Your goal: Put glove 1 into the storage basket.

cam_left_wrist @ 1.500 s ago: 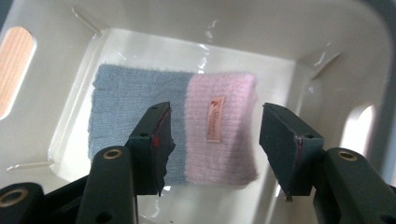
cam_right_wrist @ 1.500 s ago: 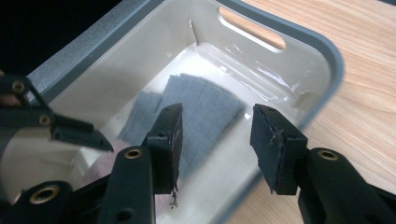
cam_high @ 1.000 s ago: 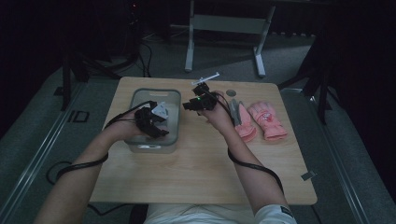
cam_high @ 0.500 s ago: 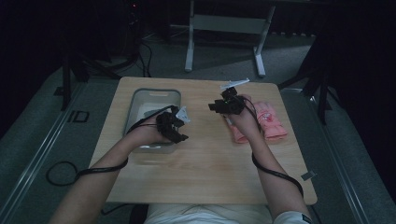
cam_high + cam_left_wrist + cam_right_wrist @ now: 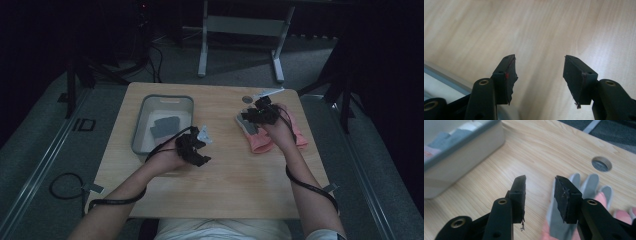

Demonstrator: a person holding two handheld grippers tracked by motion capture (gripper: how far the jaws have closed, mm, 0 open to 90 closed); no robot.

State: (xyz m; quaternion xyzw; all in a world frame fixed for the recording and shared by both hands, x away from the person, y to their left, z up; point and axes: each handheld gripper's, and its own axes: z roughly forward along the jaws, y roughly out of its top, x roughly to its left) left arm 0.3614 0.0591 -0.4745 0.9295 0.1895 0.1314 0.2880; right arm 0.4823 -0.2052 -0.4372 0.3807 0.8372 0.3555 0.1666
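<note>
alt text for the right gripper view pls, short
The right gripper, jaws open and empty, hangs over a light wooden table, just above a pink glove with grey fingertips at lower right. A grey bin holding folded cloth sits at upper left, and a round cable hole is in the tabletop at upper right.

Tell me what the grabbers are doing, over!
Left gripper open over bare table. Right gripper open above pink glove. Grey bin clear of both.

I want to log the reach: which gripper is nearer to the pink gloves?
Right. The right gripper hovers directly over the pink gloves at the table's right side, jaws open. The left gripper is over bare wood beside the grey tray, clearly farther away.
</note>
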